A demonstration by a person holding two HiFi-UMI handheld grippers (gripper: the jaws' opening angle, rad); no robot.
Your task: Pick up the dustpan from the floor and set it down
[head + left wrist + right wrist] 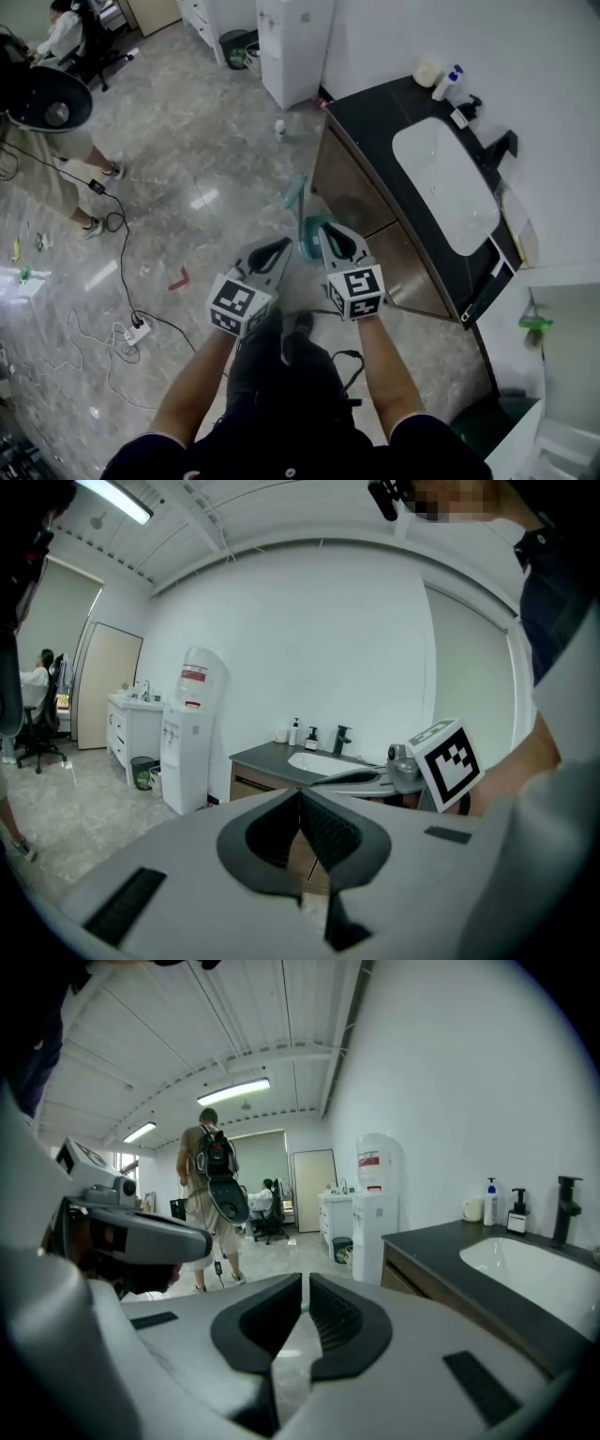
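Far left: a person in beige shorts (56, 173) stands well apart from the work spot; a black cable (122, 248) trails from them to a white power strip (137, 330) on the floor.
Floor: glossy grey marbled tile (206, 131), catching glare. Probably slick, so the pan may skate if nudged. A small red scrap (178, 279) lies left of the grippers.
Left gripper (278, 246): jaws pressed together with nothing in them, as its own view confirms (300, 794). Held above the floor, aimed towards the dustpan.
Dustpan: teal plastic dustpan with a long upright handle (309, 228), on the floor just beside the vanity's near corner, ahead of and between the two grippers. Its lower part is hidden behind the right gripper.
Handling (judgement): light, stiff moulded plastic; smooth, not fragile. The tall handle is likely to swing or tip.
Where to grip (judgement): on the handle shaft, mid to upper length, jaws across it.
Right gripper (330, 232): jaws closed and empty (306, 1283). Must open before any grasp.
Right: wooden vanity with dark top (356, 183) and white basin (445, 183), close beside the dustpan, leaving little room on that side.
Back: white water dispenser (295, 47) against the wall.
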